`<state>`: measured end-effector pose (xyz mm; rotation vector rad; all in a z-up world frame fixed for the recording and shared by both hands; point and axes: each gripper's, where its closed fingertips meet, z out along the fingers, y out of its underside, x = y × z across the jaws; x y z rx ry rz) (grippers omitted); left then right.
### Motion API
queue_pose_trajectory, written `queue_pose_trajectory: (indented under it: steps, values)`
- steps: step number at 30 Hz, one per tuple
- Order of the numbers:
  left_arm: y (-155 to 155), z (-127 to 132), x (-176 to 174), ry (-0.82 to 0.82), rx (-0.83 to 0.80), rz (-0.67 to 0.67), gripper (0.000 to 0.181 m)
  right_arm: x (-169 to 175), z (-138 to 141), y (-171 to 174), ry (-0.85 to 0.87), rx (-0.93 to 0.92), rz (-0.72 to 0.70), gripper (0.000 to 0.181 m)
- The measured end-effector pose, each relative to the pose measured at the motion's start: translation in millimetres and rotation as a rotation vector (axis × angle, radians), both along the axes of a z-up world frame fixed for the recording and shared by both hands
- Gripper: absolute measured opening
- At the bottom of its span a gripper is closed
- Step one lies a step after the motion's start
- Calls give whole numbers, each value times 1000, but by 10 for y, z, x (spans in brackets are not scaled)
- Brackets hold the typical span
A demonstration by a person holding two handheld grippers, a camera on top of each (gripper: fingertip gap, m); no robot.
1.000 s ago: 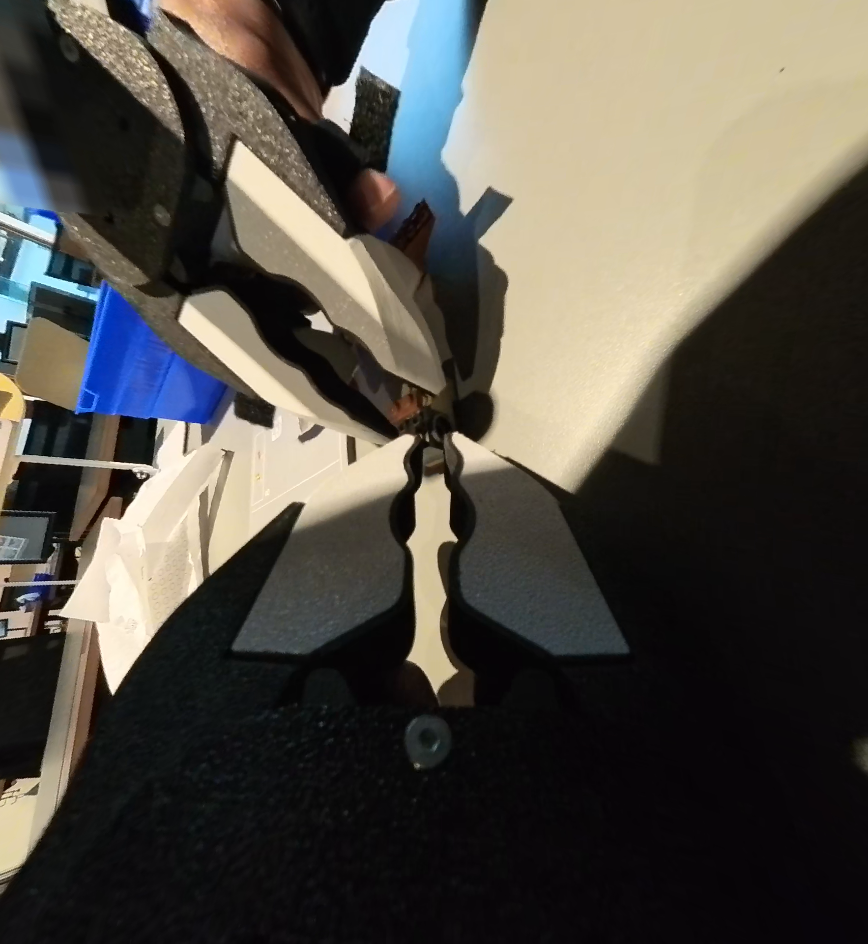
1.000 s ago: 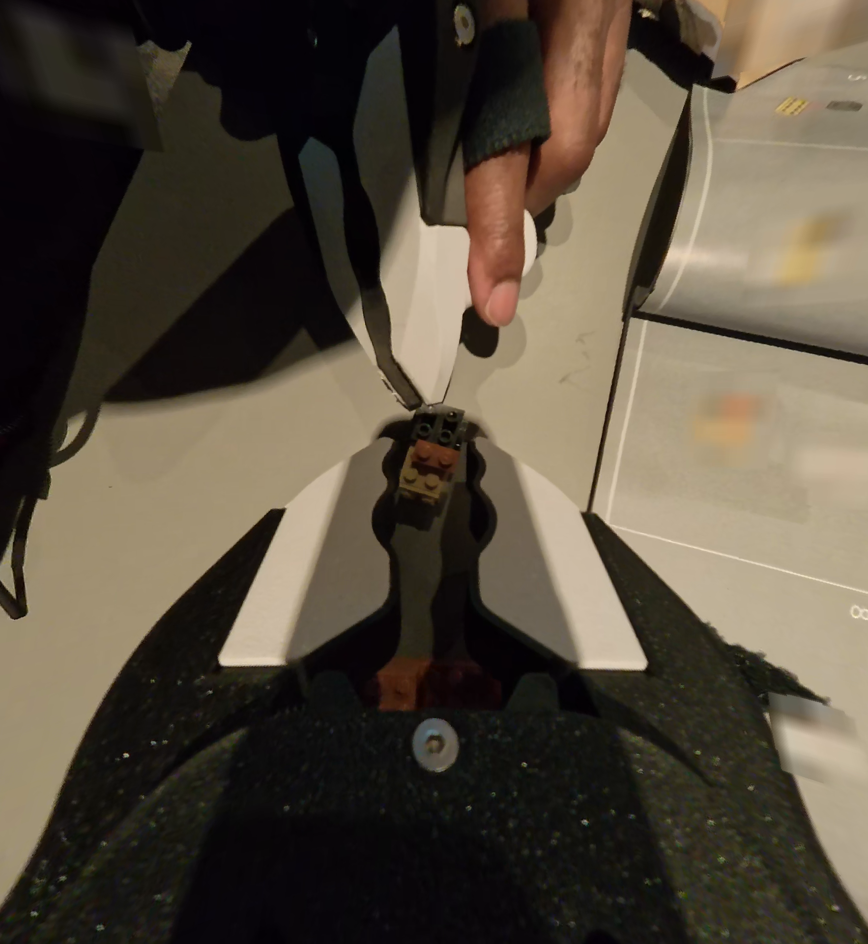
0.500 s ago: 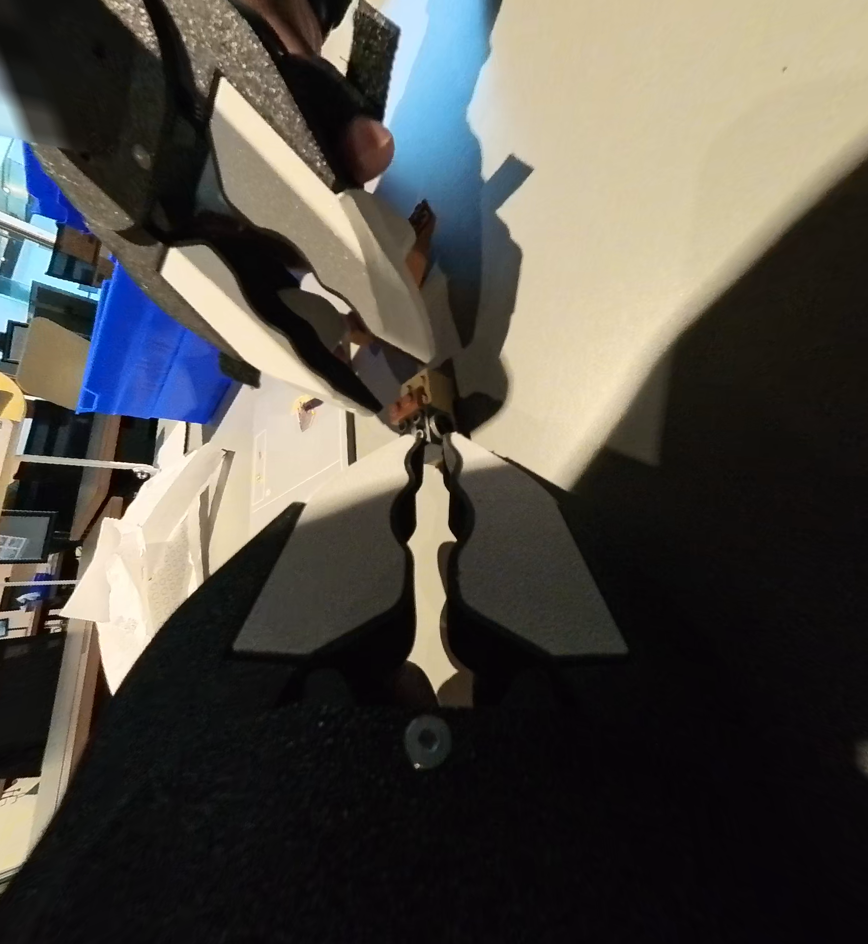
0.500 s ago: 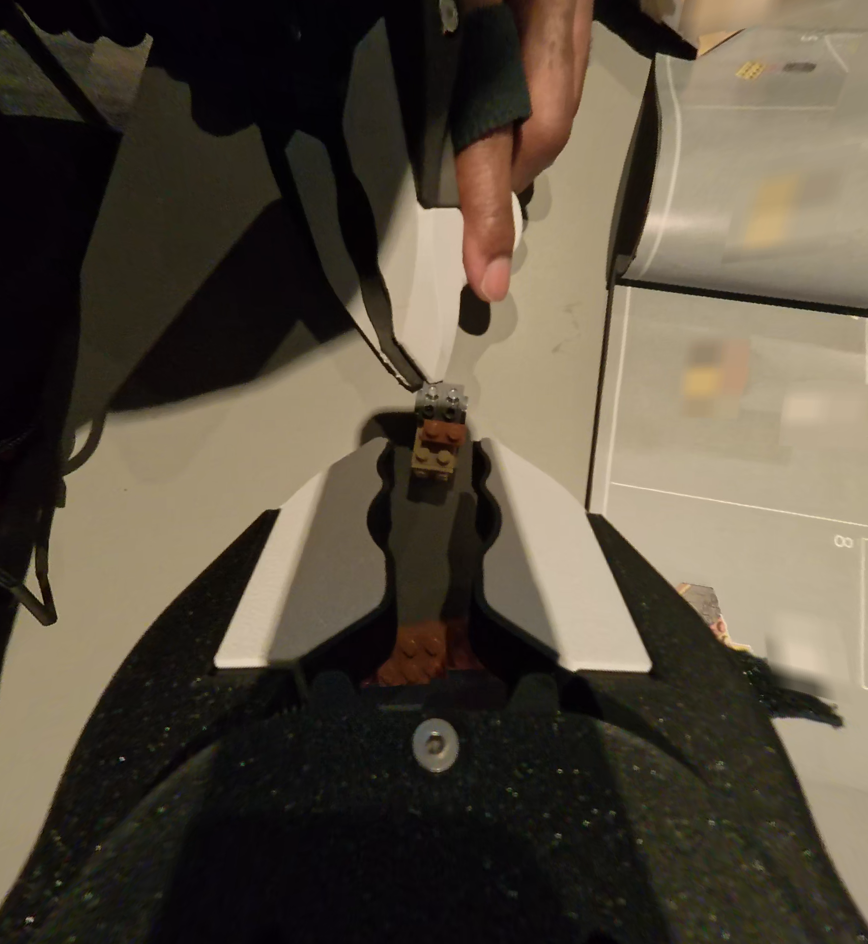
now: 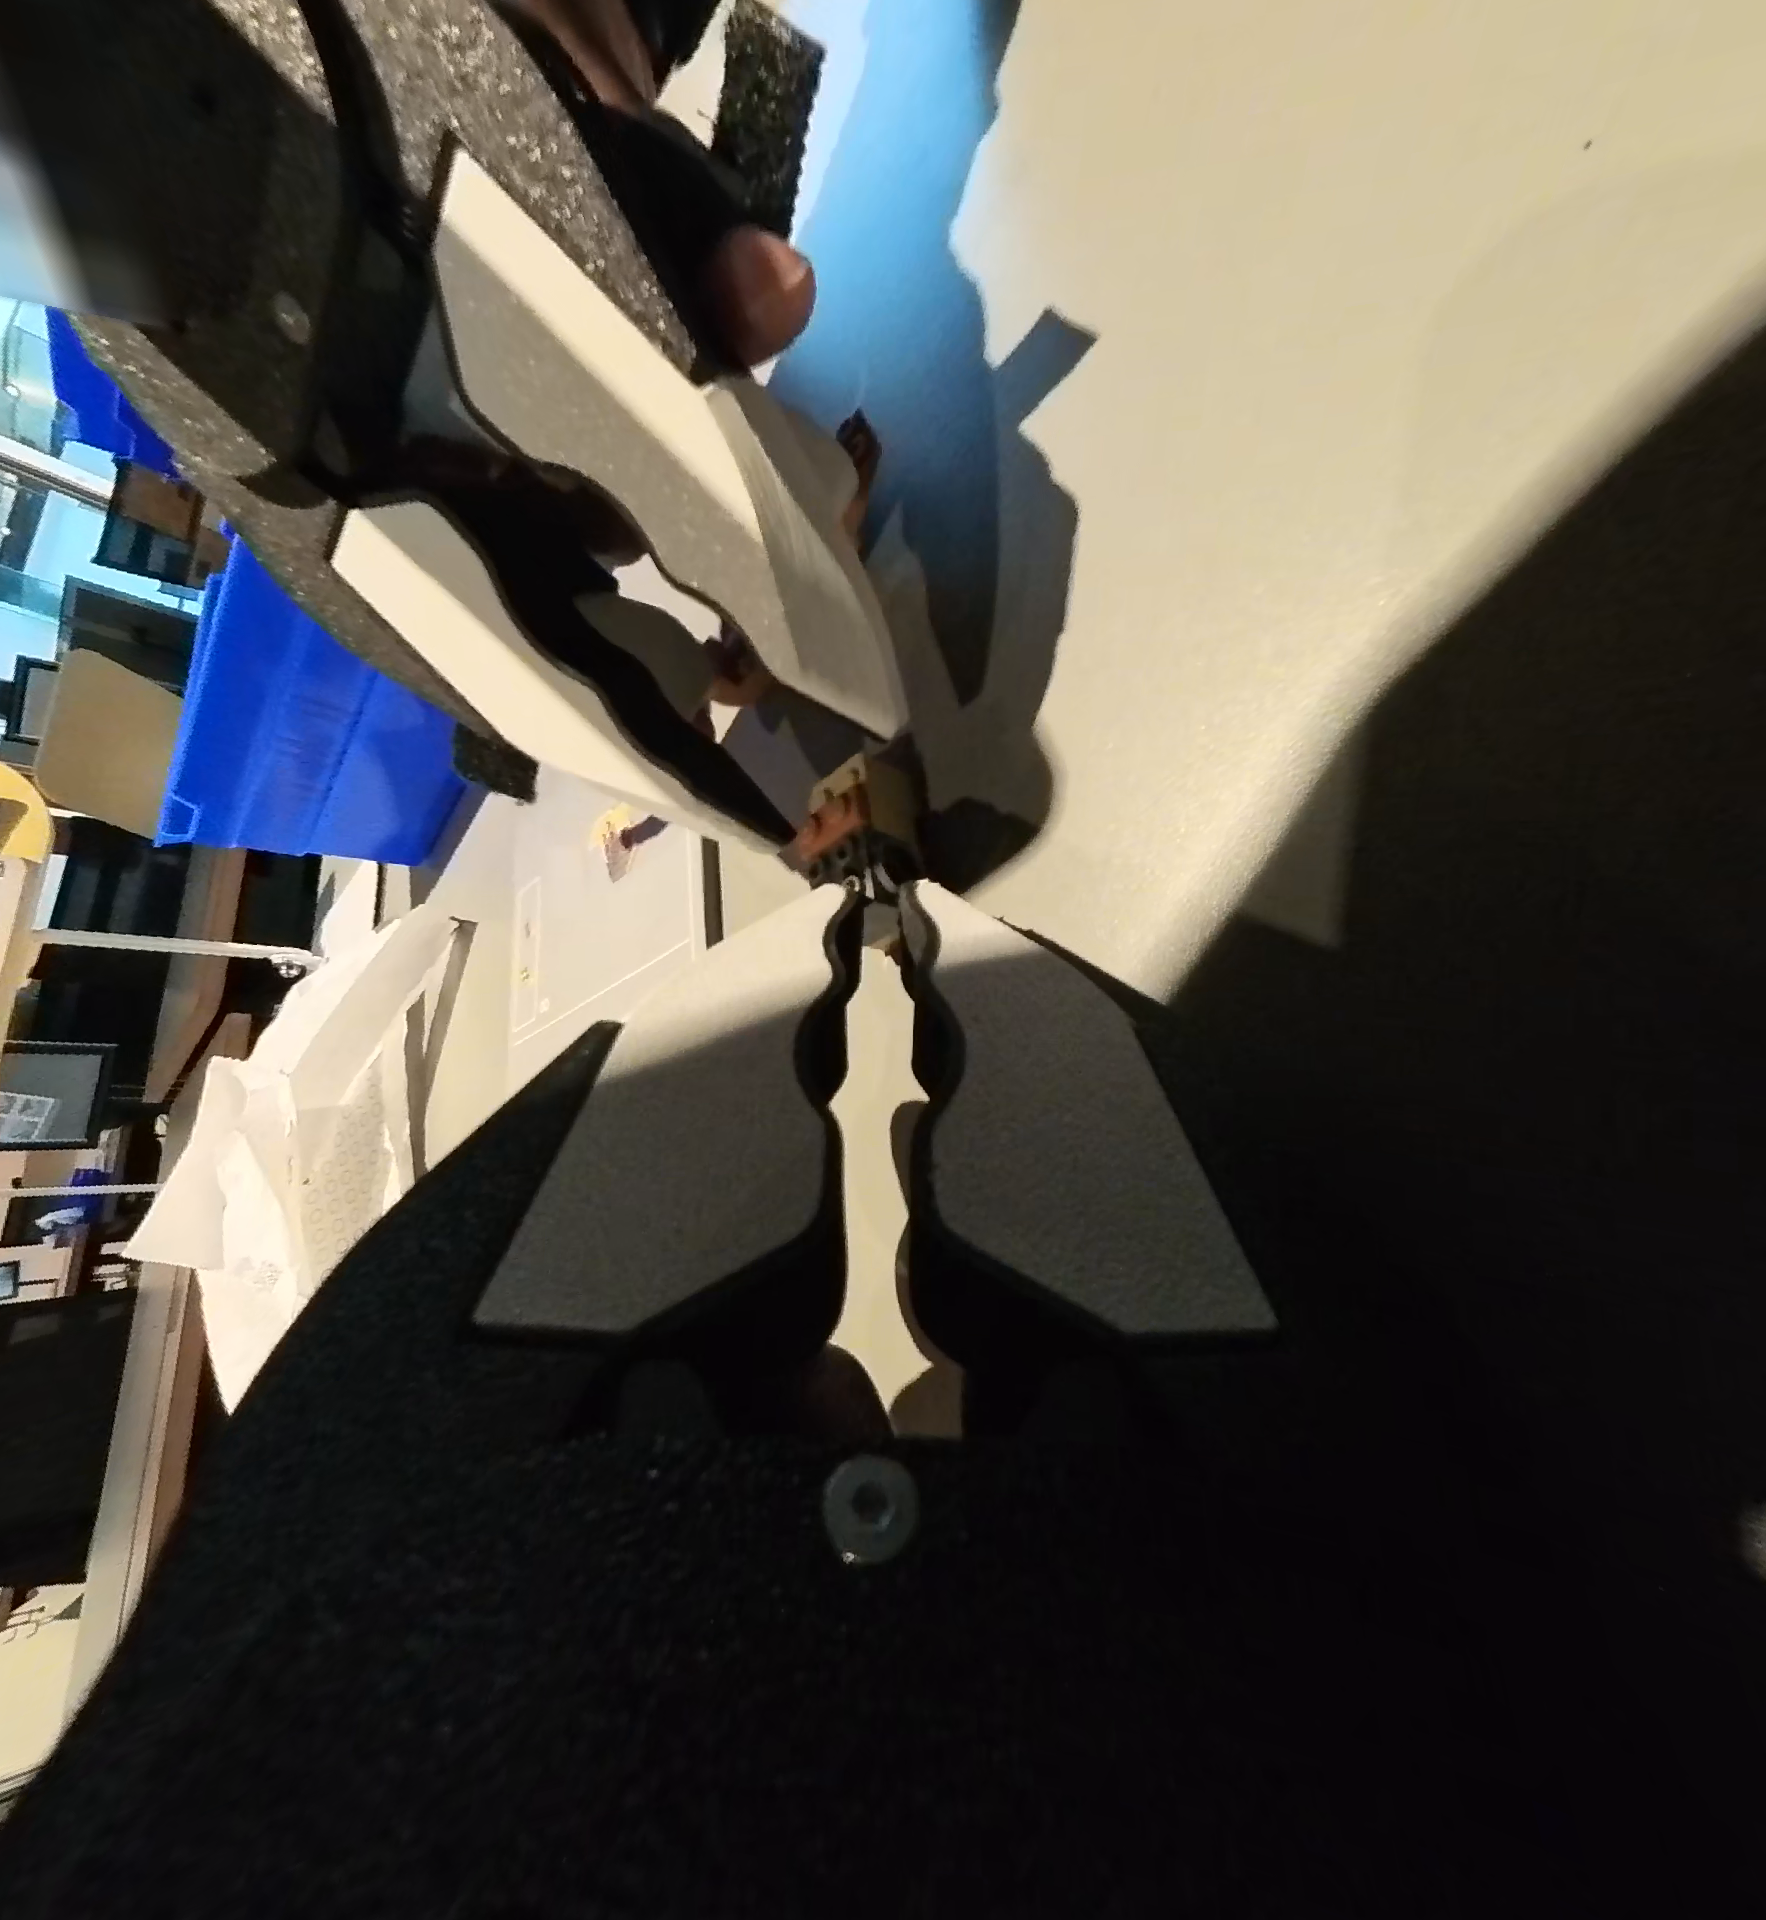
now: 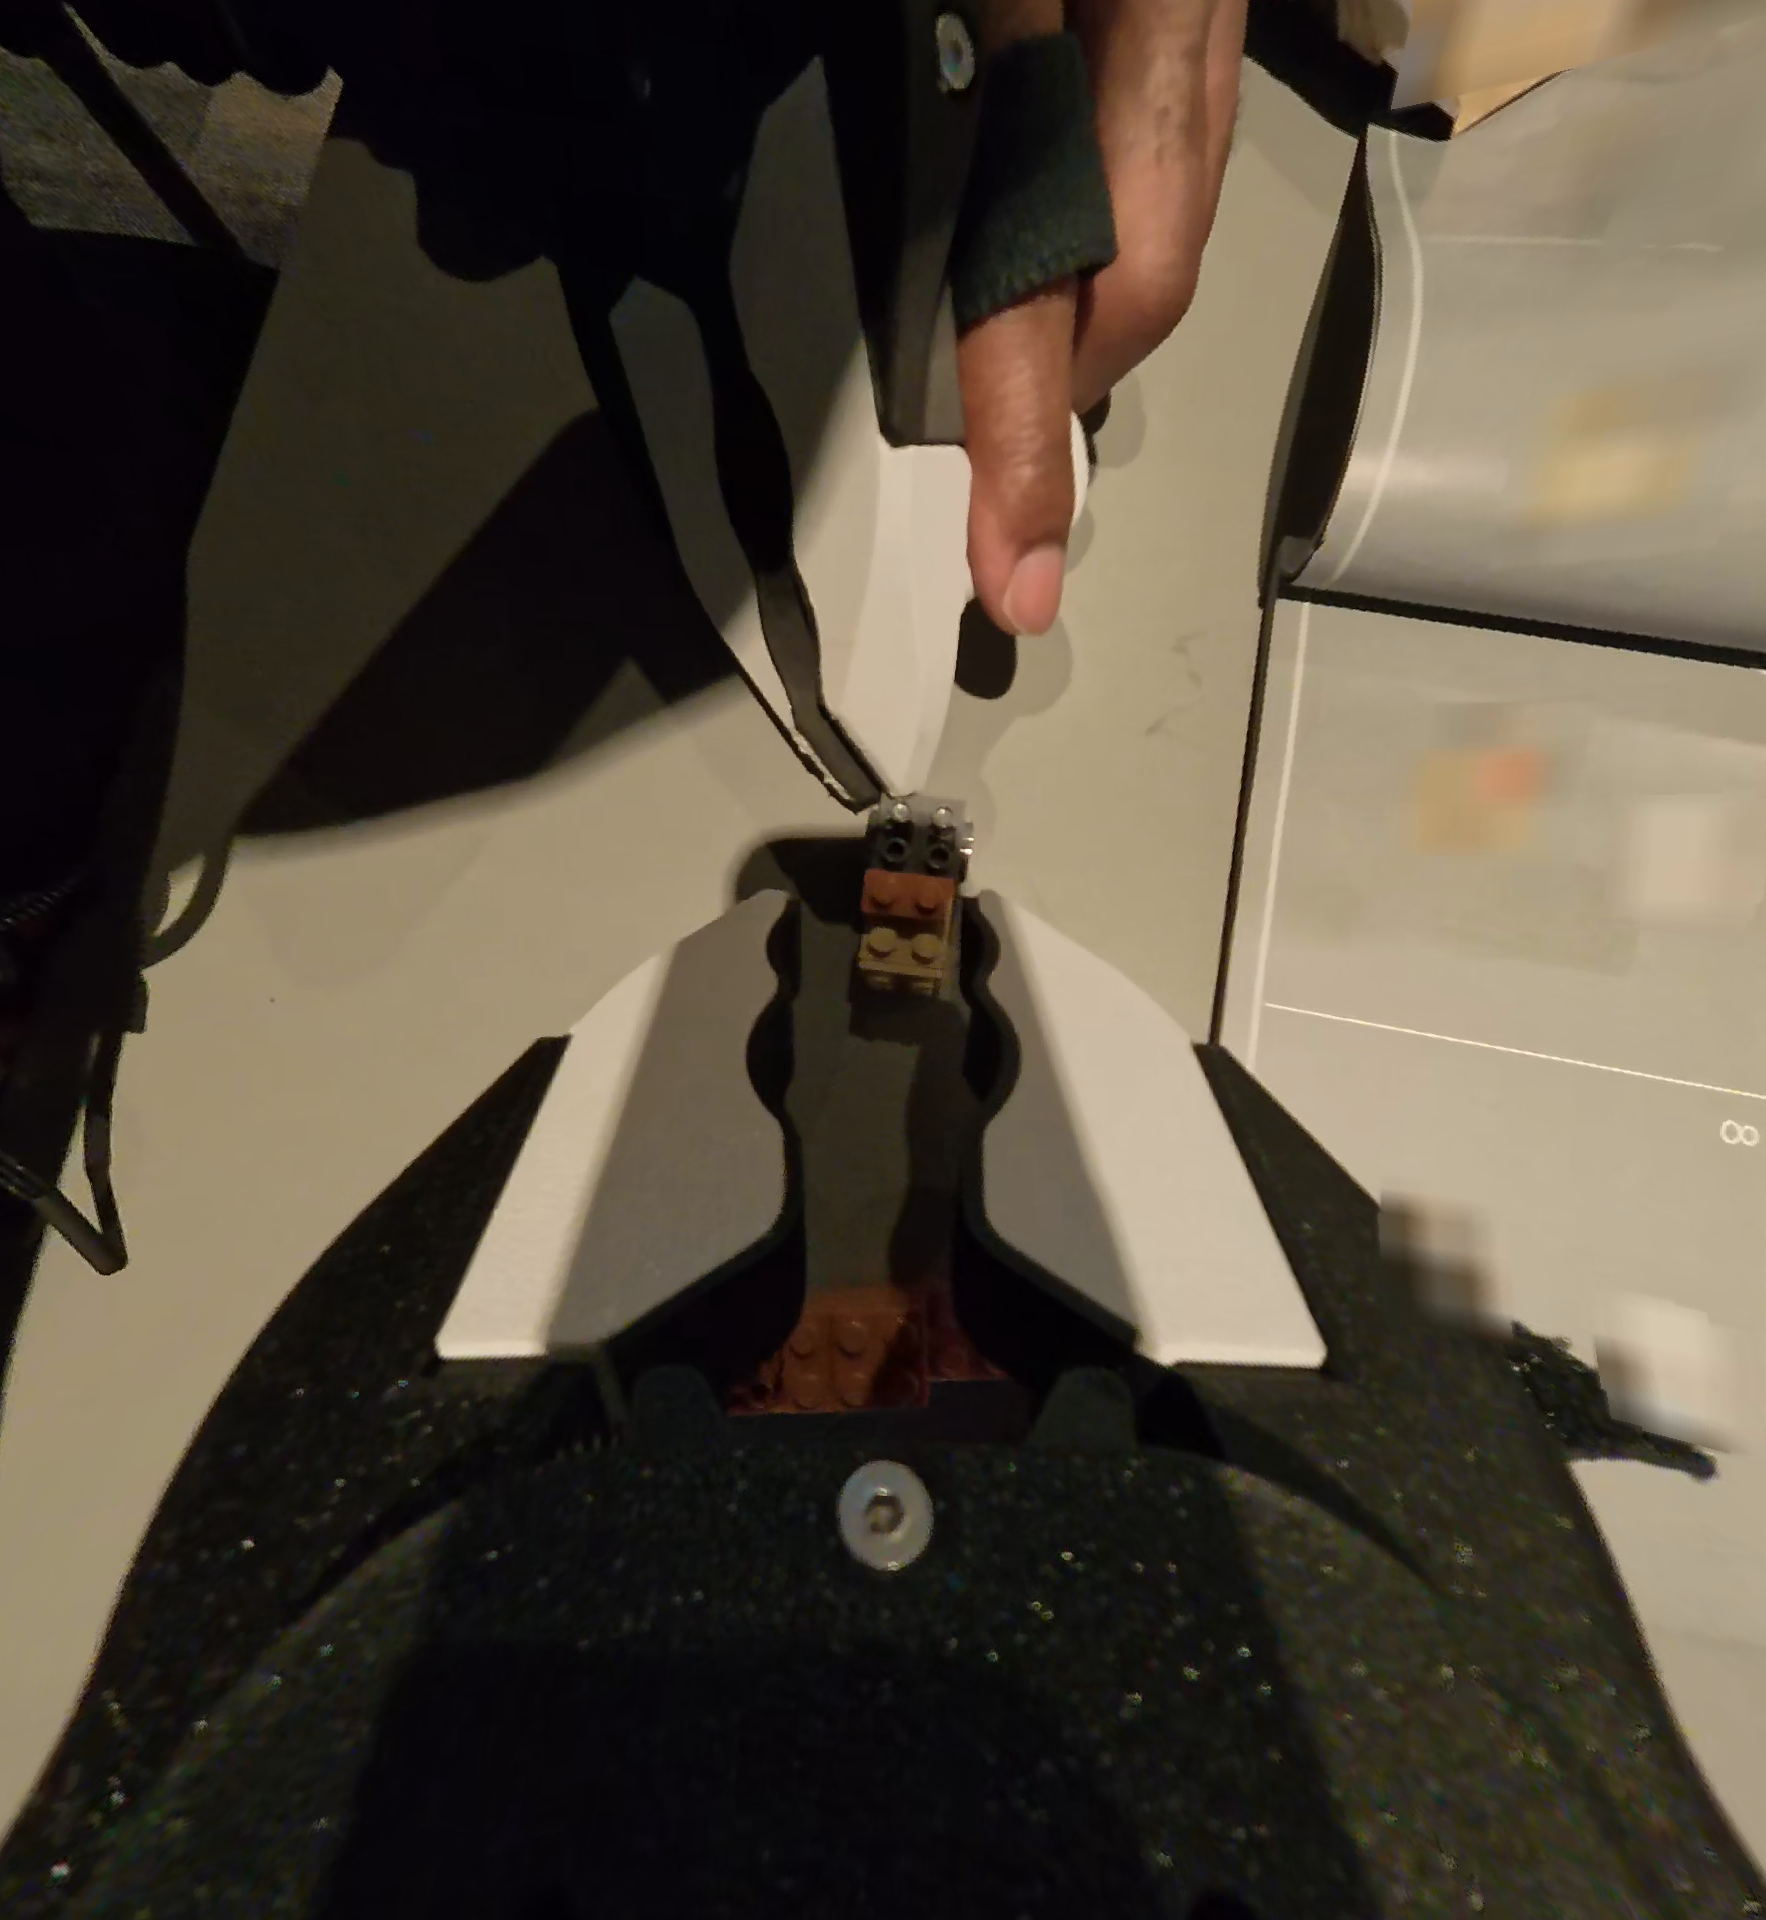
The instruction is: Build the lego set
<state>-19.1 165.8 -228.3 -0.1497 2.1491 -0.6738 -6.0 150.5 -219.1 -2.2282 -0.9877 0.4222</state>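
Two grippers meet tip to tip over a tiny brick stack held above the pale surface.

Left wrist view: the left gripper [image 5: 877,902] has its jaws nearly closed, nipping the dark end of the small stack of brown, tan and black plastic lego bricks [image 5: 851,831]; the sunlit cream surface [image 5: 1378,364] lies behind, blue plastic bins [image 5: 307,717] beyond. Right wrist view: the right gripper [image 6: 894,914] pinches the stack's tan-brown end. Light, rigid, slick and easily popped apart, it seems best held across its flat sides. A printed instruction booklet [image 6: 1544,831] lies alongside.
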Motion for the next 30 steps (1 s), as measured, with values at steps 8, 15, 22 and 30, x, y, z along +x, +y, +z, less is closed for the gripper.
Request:
queue_pose_trajectory:
  steps: [8, 15, 22, 30]
  values:
    - [27, 87, 6, 7, -70, 22, 13, 61, -66, 10, -43, -12, -33, 31]
    - [60, 66, 38, 150, -229, 104, 27, 52, -105, -3, -41, -29, -31, 30]
    - [103, 57, 37, 223, -281, 146, 36, 34, -141, 0, -47, -35, -26, 26]
    - [87, 61, 33, 216, -272, 138, 34, 49, -143, 20, -43, -28, -38, 19]
